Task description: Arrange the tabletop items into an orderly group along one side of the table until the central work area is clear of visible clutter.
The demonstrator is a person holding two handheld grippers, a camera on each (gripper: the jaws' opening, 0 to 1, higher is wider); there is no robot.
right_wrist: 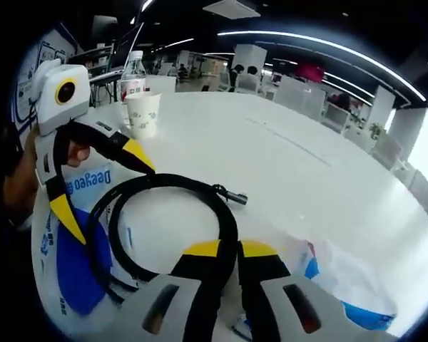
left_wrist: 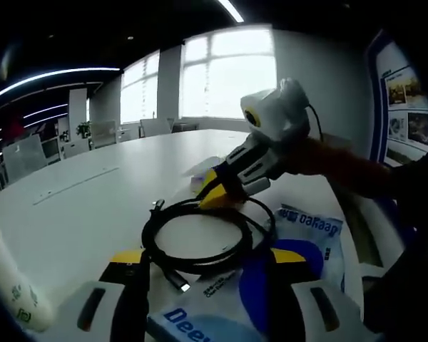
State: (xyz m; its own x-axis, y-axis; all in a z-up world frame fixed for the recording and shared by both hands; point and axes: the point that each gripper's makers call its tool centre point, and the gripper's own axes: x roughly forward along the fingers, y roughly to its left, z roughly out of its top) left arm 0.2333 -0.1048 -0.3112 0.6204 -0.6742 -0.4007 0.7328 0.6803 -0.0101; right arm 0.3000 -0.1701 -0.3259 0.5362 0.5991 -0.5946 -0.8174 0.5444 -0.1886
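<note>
Right gripper (right_wrist: 225, 249) clamps the coiled black cable (right_wrist: 164, 214) above a blue-white pouch (right_wrist: 64, 263); left gripper (left_wrist: 207, 255) jaws spread wide beside it.

- Your left gripper (left_wrist: 207, 258) hides part of the blue and white packet (left_wrist: 307, 235) in the left gripper view, and the print on the packet there cannot be read in full.
- The tube (left_wrist: 14, 292) is cut off at the lower left edge of the left gripper view, and its label is too small to read.
- In the right gripper view your right gripper (right_wrist: 228, 249) covers the near part of the black cable (right_wrist: 164, 185), so you cannot tell from there how much cable the jaws pinch.
- The bottle (right_wrist: 133, 75) stands partly behind the paper cup (right_wrist: 143, 114); its label is too small to read.
- The clear bag (right_wrist: 349, 285) runs into the dark edge.
</note>
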